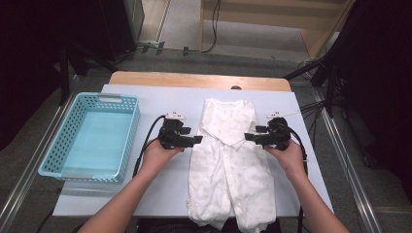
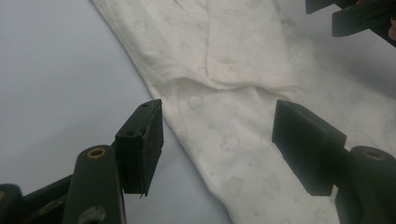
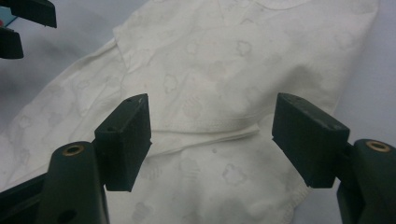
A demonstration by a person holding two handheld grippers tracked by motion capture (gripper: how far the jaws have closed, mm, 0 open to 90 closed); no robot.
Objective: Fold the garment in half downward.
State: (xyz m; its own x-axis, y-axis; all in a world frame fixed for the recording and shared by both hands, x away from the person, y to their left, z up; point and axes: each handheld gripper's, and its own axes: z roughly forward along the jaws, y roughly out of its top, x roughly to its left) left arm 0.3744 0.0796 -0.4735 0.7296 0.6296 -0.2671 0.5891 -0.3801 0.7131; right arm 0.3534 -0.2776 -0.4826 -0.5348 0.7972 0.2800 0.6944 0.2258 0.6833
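Two grippers are held at either side of the white baby garment (image 1: 228,160) laid flat on the table (image 1: 145,194) beside the blue basket (image 1: 92,141), the left gripper (image 1: 198,140) and right gripper (image 1: 248,137) both spread wide, nothing pinched.

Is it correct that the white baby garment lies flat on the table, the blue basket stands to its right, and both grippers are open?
Not quite: the blue basket stands left of the white baby garment, as the high view shows. The garment does lie flat, and the left gripper and right gripper are open.
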